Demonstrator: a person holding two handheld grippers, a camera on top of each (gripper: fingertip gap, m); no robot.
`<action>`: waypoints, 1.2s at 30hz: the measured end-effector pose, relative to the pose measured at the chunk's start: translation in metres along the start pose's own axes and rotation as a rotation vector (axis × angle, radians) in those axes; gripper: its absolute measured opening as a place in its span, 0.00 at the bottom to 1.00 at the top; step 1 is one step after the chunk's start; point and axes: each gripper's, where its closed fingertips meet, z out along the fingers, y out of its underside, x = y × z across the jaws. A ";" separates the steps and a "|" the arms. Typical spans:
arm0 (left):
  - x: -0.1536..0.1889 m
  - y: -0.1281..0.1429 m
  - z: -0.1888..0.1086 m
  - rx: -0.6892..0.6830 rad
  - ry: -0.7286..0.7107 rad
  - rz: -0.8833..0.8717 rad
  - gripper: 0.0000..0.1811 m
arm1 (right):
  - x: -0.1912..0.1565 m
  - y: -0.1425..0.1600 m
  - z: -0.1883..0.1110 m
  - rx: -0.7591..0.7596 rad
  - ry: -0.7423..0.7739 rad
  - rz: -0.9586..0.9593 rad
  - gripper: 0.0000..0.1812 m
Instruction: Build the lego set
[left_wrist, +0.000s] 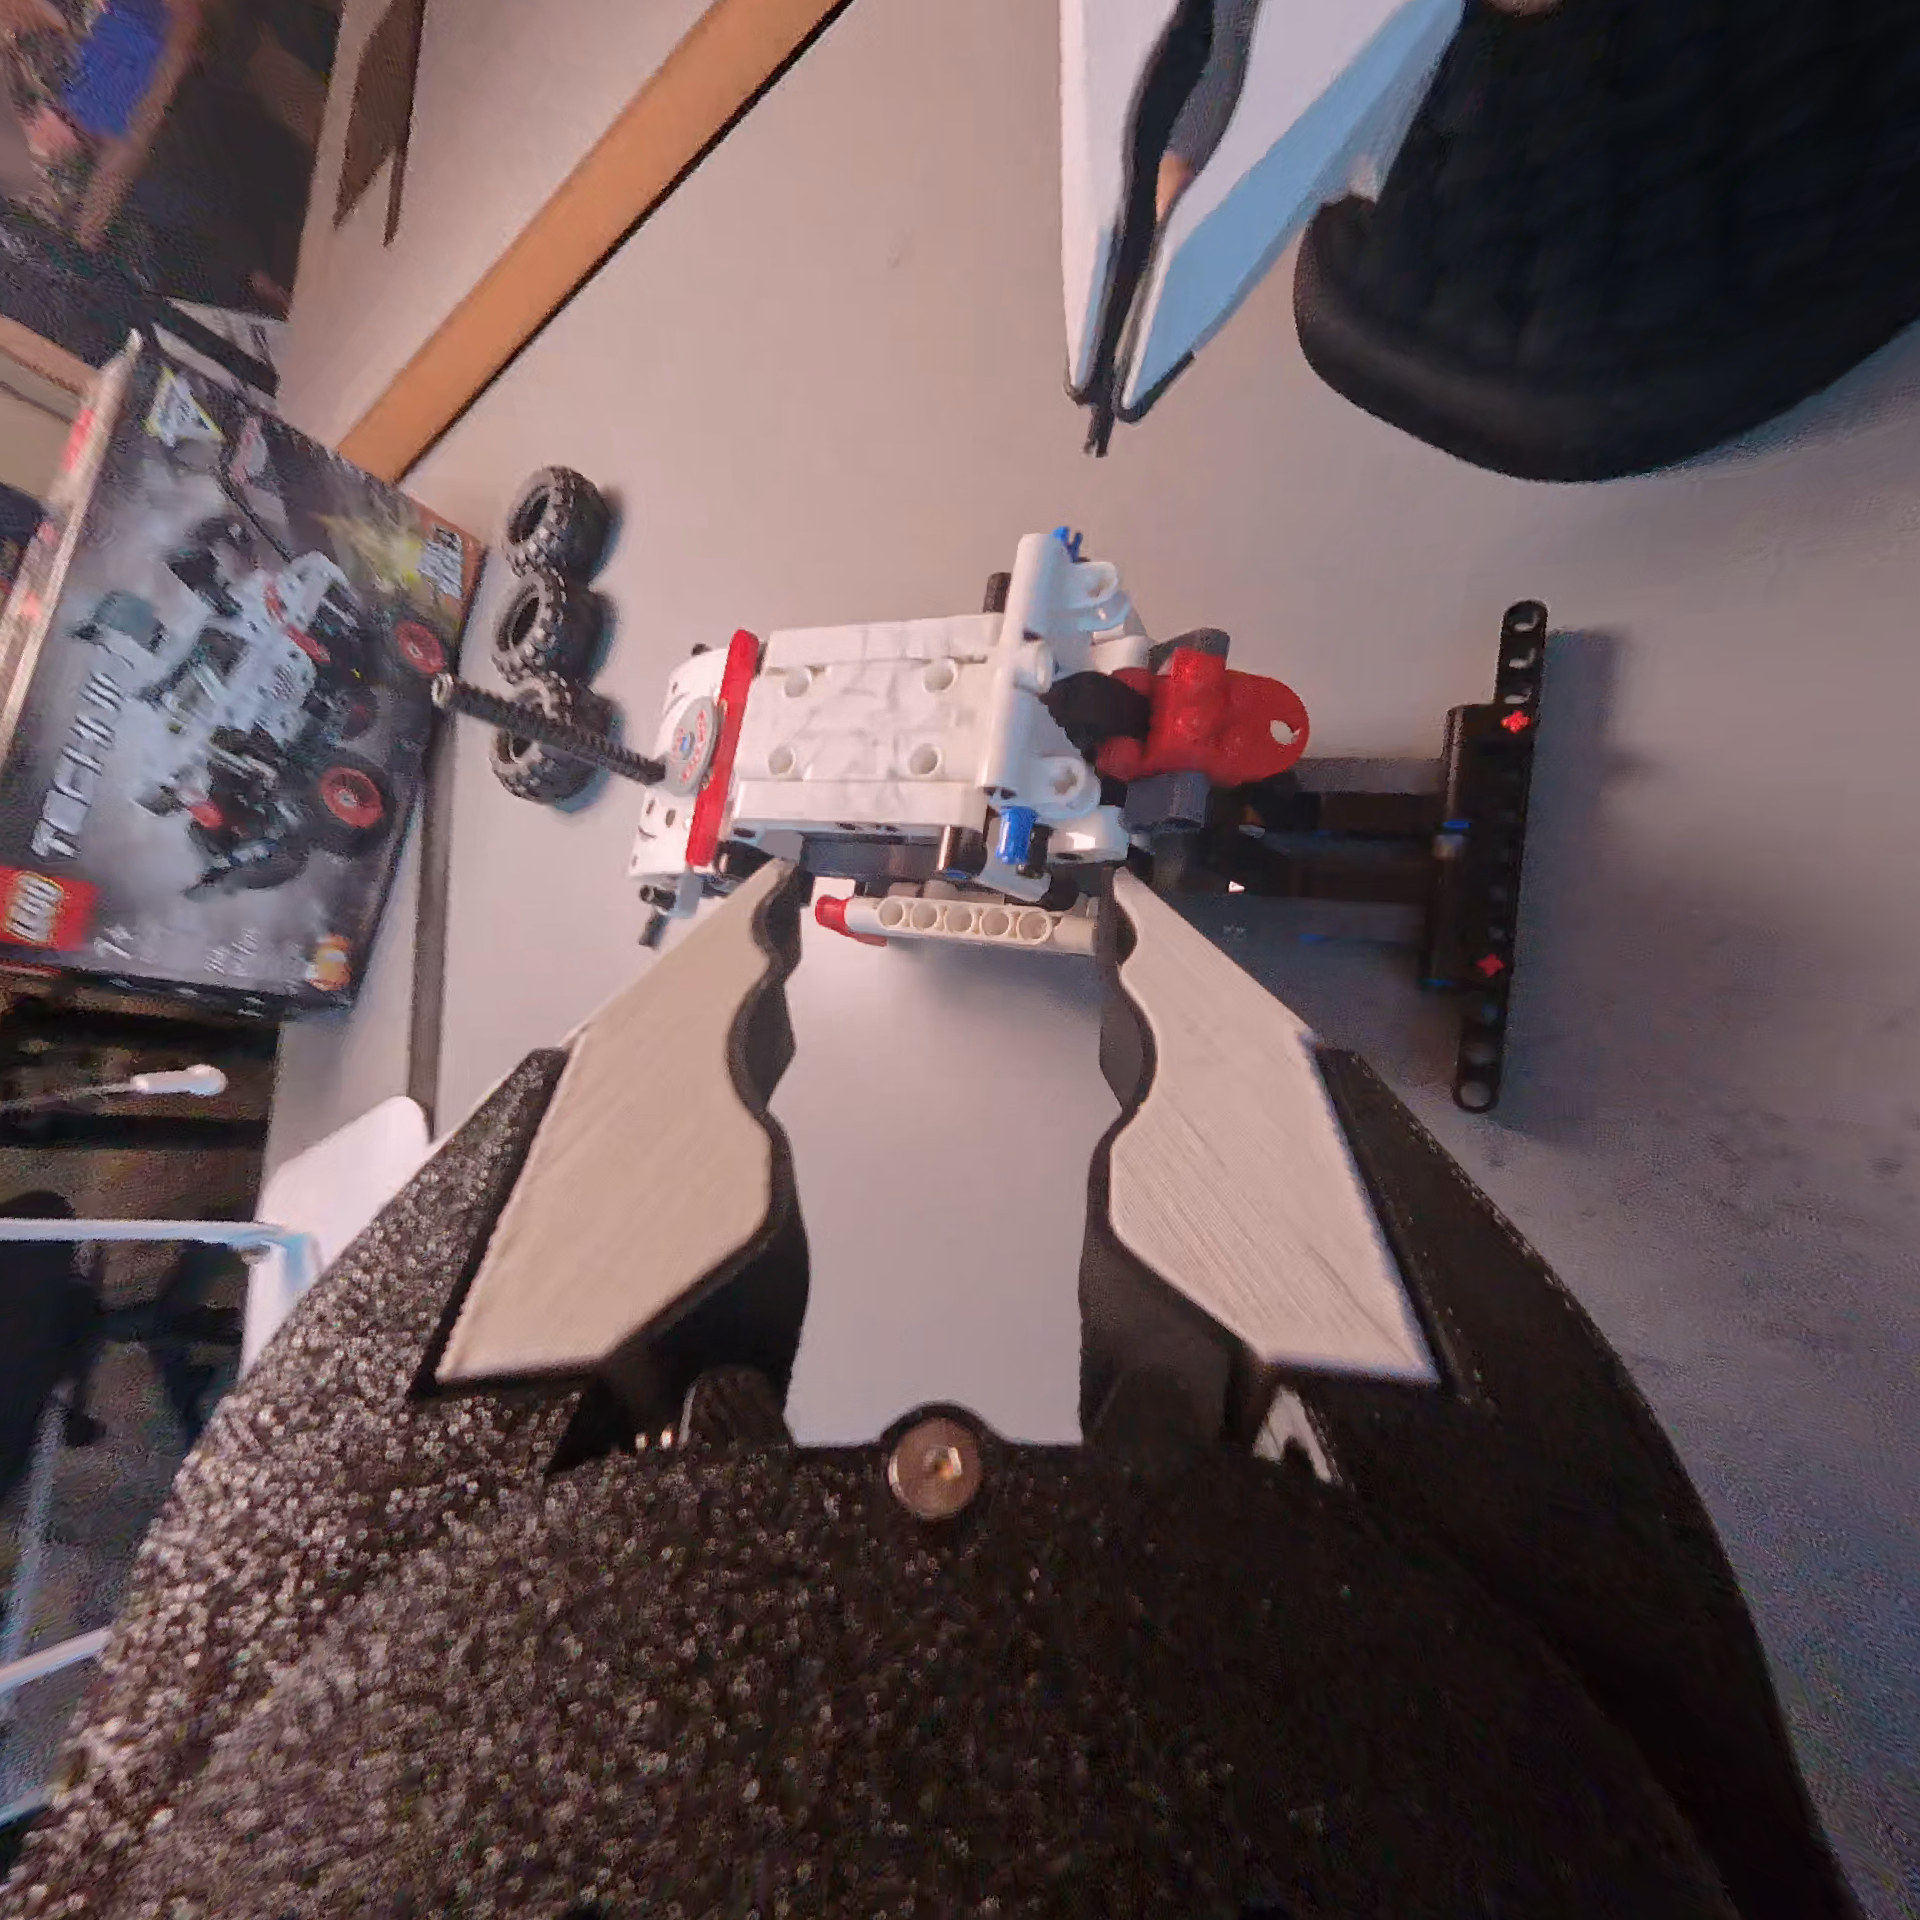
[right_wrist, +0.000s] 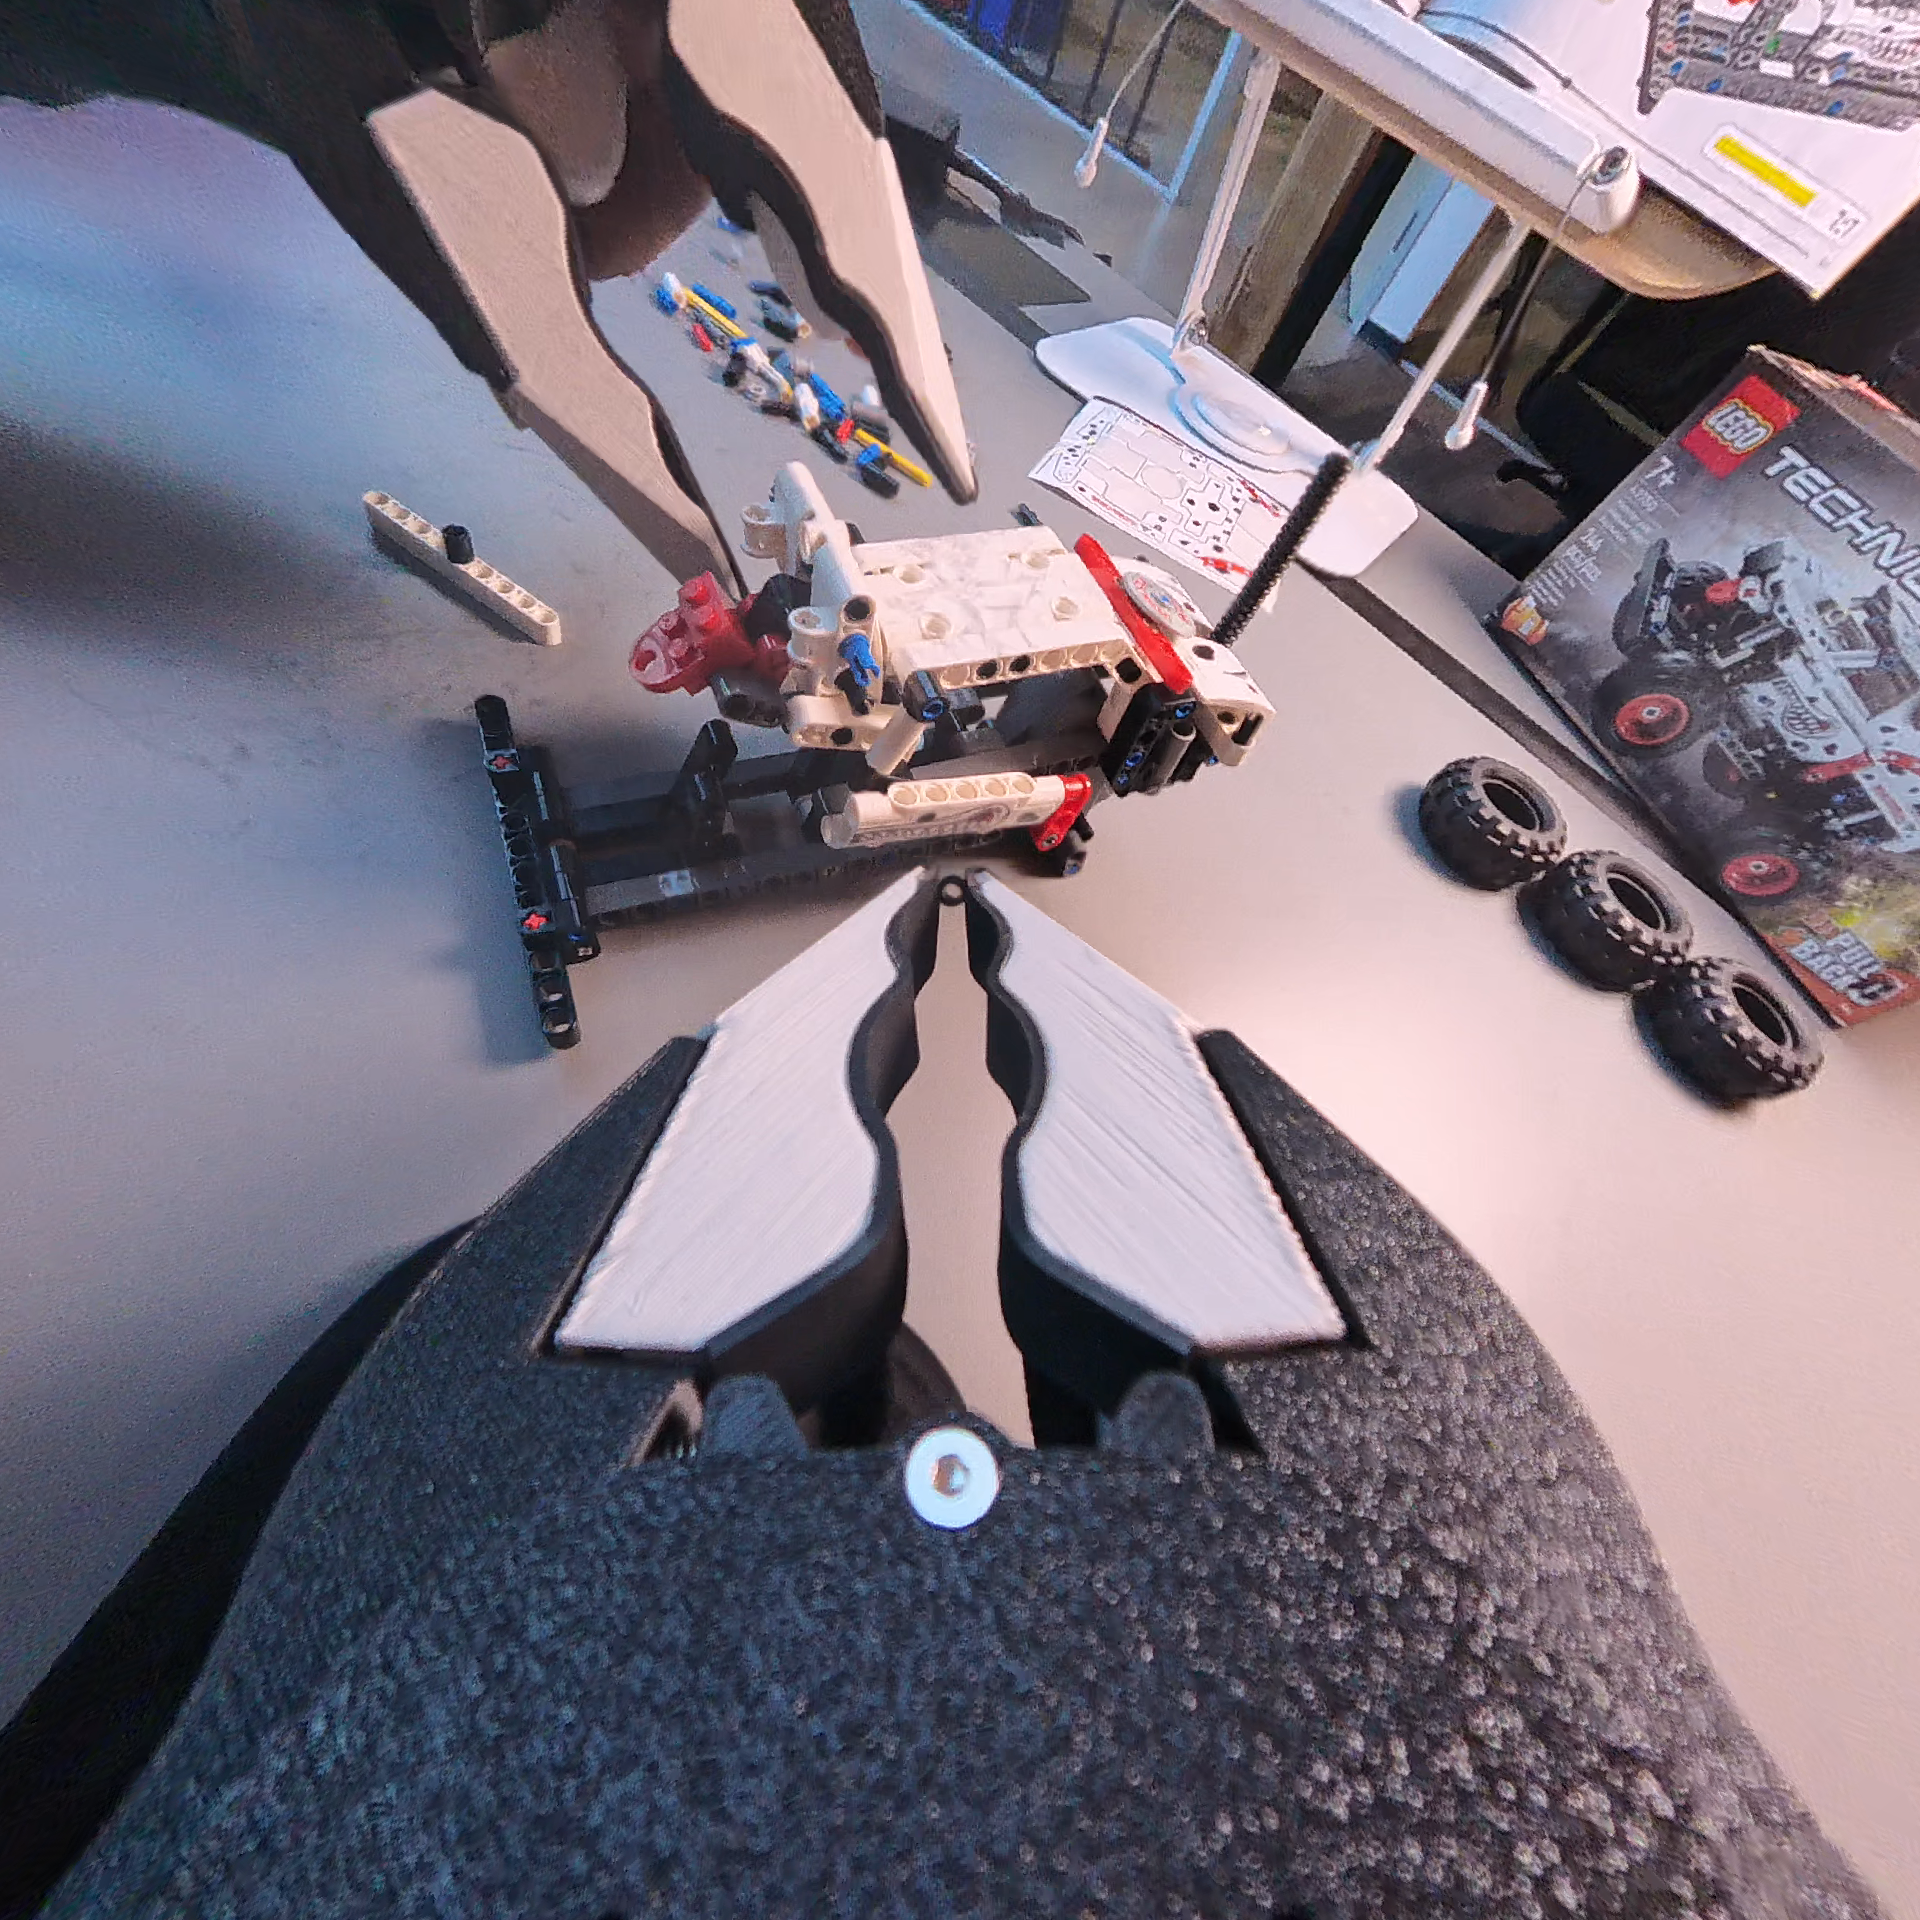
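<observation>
The partly built white, black and red truck model lies on the grey table, joined to a long black chassis frame. My left gripper is open wide, its tips at the model's side, flanking a white beam with a red end. From the right wrist view the left gripper comes in from above behind the model. My right gripper is shut on a small black pin, just short of the model. It also shows in the left wrist view.
Three black tyres lie beside the set's box at the right. A white beam with a black pin, a pile of loose small parts, a sticker sheet and a booklet on a stand lie behind. Across from one pair of fingers to the other is roughly 9 cm.
</observation>
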 end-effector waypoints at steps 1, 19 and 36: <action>0.002 -0.001 0.000 0.000 -0.005 0.056 0.32 | 0.001 0.001 -0.004 0.004 0.005 0.013 0.02; 0.016 -0.003 0.008 0.059 -0.123 -0.096 0.16 | -0.006 -0.011 0.000 0.057 -0.037 -0.007 0.02; 0.024 -0.025 -0.044 0.217 0.032 -0.636 0.10 | -0.014 -0.040 0.000 0.103 -0.057 -0.015 0.02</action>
